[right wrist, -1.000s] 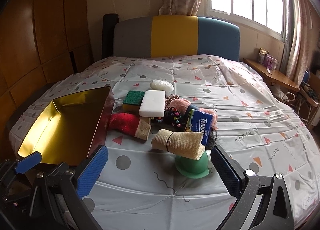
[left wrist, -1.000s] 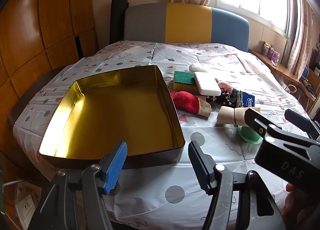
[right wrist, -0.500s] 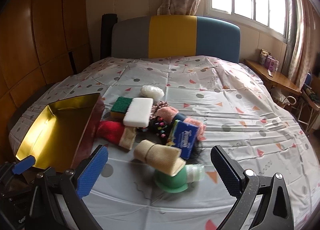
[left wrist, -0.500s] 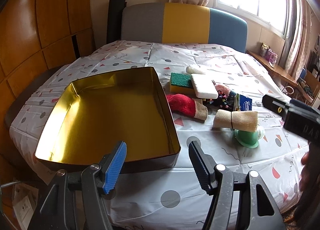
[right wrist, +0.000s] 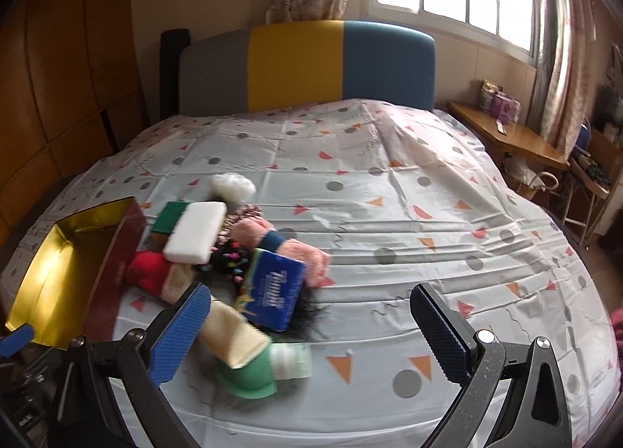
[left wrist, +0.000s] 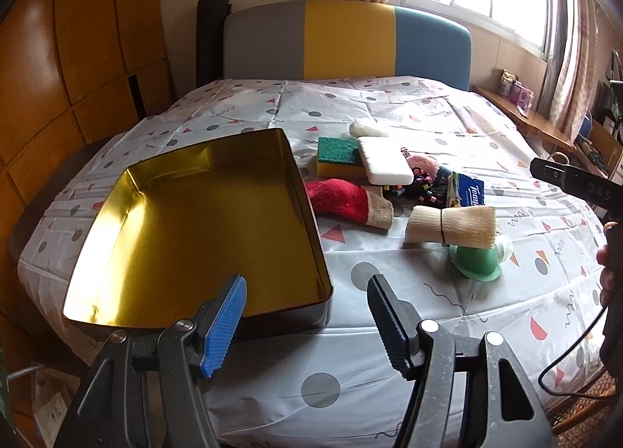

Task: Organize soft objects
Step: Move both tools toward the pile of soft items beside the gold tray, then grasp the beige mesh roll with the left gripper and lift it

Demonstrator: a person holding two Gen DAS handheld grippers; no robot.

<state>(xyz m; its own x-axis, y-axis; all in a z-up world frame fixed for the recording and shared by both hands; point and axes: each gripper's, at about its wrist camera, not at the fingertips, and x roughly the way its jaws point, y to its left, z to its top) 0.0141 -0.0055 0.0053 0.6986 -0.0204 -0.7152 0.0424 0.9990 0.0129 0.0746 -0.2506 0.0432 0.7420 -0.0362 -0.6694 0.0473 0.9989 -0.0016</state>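
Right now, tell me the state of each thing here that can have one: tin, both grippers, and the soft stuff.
gold tin: open, nothing inside
left gripper: open, holding nothing
right gripper: open, holding nothing
beige cloth roll: rolled, banded, lying on the green cup
green cup: tipped on its side
white sponge: resting on the green-and-yellow sponge
tissue pack: looks sealed

A: What is lying on the bed covered in a white sheet with grey dots and orange triangles (left wrist: 389,105)?

B: A gold-lined rectangular metal tin (left wrist: 202,222) is sitting at its left. Beside it, a red sock with a beige cuff (left wrist: 346,202), a green-and-yellow sponge (left wrist: 335,156), a white foam block (left wrist: 383,160) and a blue tissue packet (right wrist: 276,288) are clustering together.

A: And nearer?

B: A tied beige cloth roll (left wrist: 451,224) is resting, seemingly, against a green cup-like thing (left wrist: 477,263).
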